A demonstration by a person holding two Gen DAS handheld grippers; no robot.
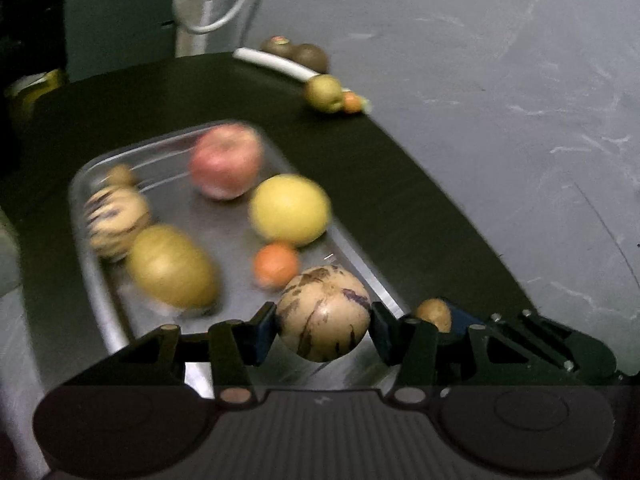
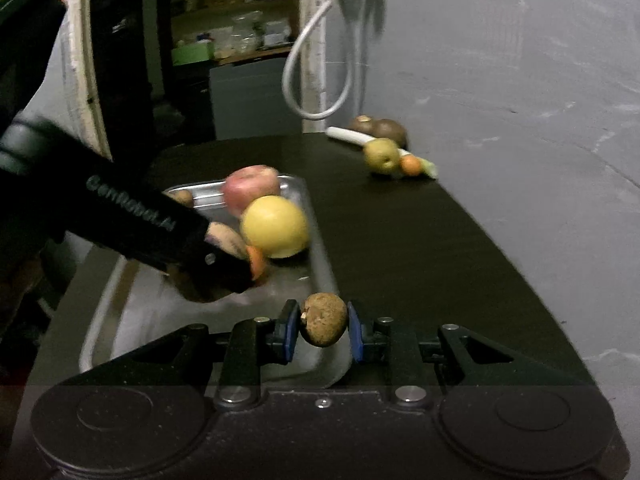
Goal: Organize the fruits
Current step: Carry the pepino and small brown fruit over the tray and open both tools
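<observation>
My left gripper (image 1: 323, 322) is shut on a cream, purple-striped melon (image 1: 320, 304), held over the near end of a metal tray (image 1: 385, 288). Blurred in the tray lie a red apple (image 1: 226, 162), a yellow citrus (image 1: 290, 210), a small orange (image 1: 276, 265), a yellow-green pear (image 1: 172, 266), a second striped melon (image 1: 114, 220) and a small brown fruit (image 1: 120, 176). My right gripper (image 2: 324, 328) is shut on a small brown fruit (image 2: 323, 316) above the tray's near right corner (image 2: 320, 248). The left gripper's black body (image 2: 160, 232) crosses the tray in the right wrist view.
On the dark table (image 1: 400, 200), at its far edge, lie a green pear (image 2: 381, 154), a small orange (image 2: 411, 165), a white leek stalk (image 2: 348, 135) and two brown fruits (image 2: 380, 128). A grey wall runs along the right; a white cable loop (image 2: 316, 80) hangs behind.
</observation>
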